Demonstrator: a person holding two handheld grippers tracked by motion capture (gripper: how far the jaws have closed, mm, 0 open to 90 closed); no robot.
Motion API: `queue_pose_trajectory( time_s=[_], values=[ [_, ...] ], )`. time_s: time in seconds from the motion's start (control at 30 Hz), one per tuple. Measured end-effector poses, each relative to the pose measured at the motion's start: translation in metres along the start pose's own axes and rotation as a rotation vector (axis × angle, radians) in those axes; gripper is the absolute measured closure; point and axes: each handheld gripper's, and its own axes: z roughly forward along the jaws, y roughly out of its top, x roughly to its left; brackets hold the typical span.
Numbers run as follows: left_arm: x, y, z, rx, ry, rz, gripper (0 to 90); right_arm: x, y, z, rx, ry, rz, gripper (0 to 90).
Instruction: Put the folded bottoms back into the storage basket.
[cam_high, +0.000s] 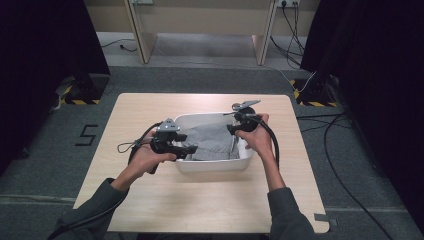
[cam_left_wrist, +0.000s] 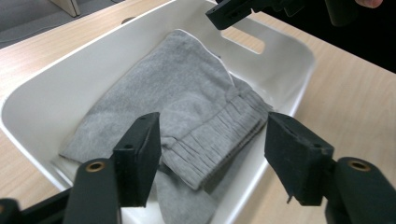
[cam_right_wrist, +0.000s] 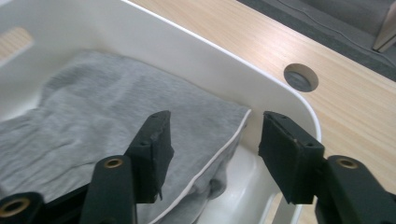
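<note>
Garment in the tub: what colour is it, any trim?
Grey garment with a thin white edge trim, clearest in the right gripper view.

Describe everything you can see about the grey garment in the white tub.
The grey garment is soft, fleece-like knit, folded and lying flat inside the white plastic tub, covering most of its floor. One end has a gathered, ribbed elastic band; one edge carries thin white piping. It lies slightly rumpled, touching the tub's floor. Both open grippers hover above it, not gripping it.

even soft light, dark sides, mild blur
</note>
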Motion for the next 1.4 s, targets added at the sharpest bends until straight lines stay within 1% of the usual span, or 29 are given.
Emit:
queue_pose_trajectory(
  time_s=[0.07,0.23,0.37,0.43,0.53,0.6,0.73,0.8,0.87,0.93,1.03,1.1,1.13,1.4],
  values=[
    [-0.004,-0.002,-0.007,-0.006,-0.001,0.007,34.1,0.001,-0.002,-0.007,-0.004,0.009,-0.003,41.1],
    [-0.012,-0.007,-0.025,-0.040,-0.017,0.012,31.9,0.007,-0.007,-0.022,-0.050,0.031,0.000,39.5],
    [-0.019,-0.015,-0.037,-0.065,0.003,0.033,31.7,0.012,-0.014,-0.030,-0.065,0.037,-0.018,38.3],
    [-0.022,-0.020,-0.040,-0.060,0.007,0.037,29.5,0.016,-0.018,-0.033,-0.075,0.042,-0.020,38.3],
    [-0.026,-0.027,-0.042,-0.062,-0.001,0.029,28.4,0.021,-0.023,-0.037,-0.078,0.043,-0.030,38.0],
    [-0.029,-0.032,-0.043,-0.063,-0.004,0.025,27.4,0.024,-0.027,-0.040,-0.095,0.046,-0.034,38.0],
    [-0.036,-0.040,-0.043,-0.058,-0.011,0.032,26.2,0.030,-0.035,-0.046,-0.104,0.061,-0.034,37.8],
    [-0.038,-0.043,-0.043,-0.062,-0.015,0.030,25.6,0.032,-0.038,-0.049,-0.118,0.063,-0.036,37.7],
    [-0.040,-0.046,-0.043,-0.067,-0.014,0.027,25.5,0.035,-0.042,-0.052,-0.134,0.066,-0.028,37.7],
    [-0.042,-0.049,-0.041,-0.069,-0.016,0.030,25.5,0.037,-0.046,-0.054,-0.137,0.074,-0.028,37.5],
    [-0.043,-0.053,-0.039,-0.068,-0.017,0.026,25.5,0.040,-0.051,-0.055,-0.148,0.080,-0.025,37.5],
    [-0.042,-0.055,-0.039,-0.087,-0.025,0.018,25.4,0.042,-0.055,-0.057,-0.152,0.083,-0.022,37.5],
    [-0.041,-0.056,-0.039,-0.089,-0.028,0.012,25.2,0.042,-0.056,-0.058,-0.156,0.082,-0.023,37.5],
    [-0.042,-0.065,-0.037,-0.067,-0.049,0.008,22.2,0.049,-0.066,-0.064,-0.178,0.087,-0.028,37.0]
  ],
)
